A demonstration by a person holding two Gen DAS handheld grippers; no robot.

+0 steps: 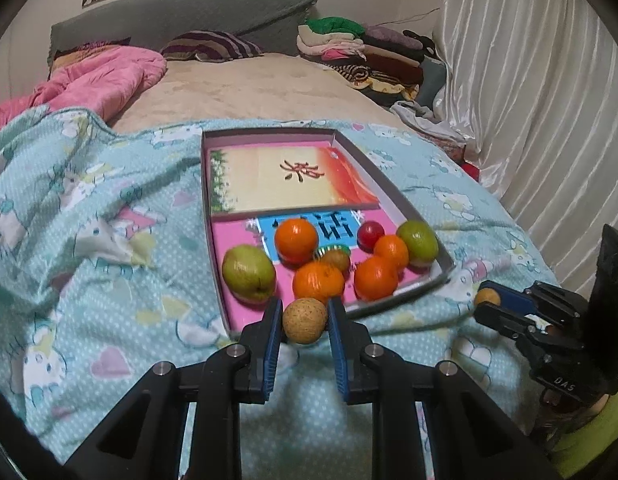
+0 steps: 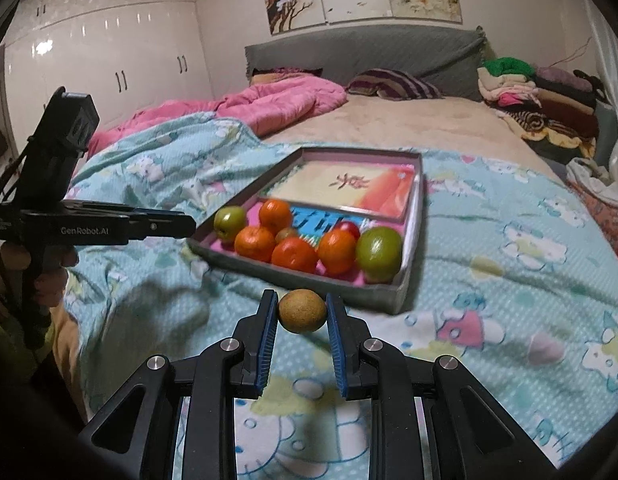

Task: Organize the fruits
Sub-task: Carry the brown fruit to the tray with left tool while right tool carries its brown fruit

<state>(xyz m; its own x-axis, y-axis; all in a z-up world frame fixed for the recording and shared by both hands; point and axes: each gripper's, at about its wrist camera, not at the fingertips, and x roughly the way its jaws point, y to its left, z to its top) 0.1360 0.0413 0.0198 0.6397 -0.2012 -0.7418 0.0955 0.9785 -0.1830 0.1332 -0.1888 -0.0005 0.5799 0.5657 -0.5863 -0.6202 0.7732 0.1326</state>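
A grey shallow box [image 1: 445,268] [image 2: 405,288] lies on the bed and holds several oranges [image 1: 296,240] [image 2: 255,243], two green fruits [image 1: 249,274] [image 2: 379,252], a small red fruit [image 1: 371,233] and a small brown one [image 1: 336,259]. My left gripper [image 1: 305,320] is shut on a small tan round fruit [image 1: 305,321] just before the box's near edge. My right gripper [image 2: 302,312] is shut on another tan round fruit [image 2: 302,311] in front of the box. The right gripper also shows in the left wrist view [image 1: 489,300], and the left gripper in the right wrist view [image 2: 189,224].
The box sits on a light blue cartoon-print blanket [image 1: 109,240] [image 2: 509,260]. A pink quilt [image 1: 101,80], a striped pillow [image 1: 213,46] and a pile of folded clothes [image 1: 369,56] lie behind. White curtains [image 1: 529,80] hang at the right; white wardrobes [image 2: 109,60] stand at the left.
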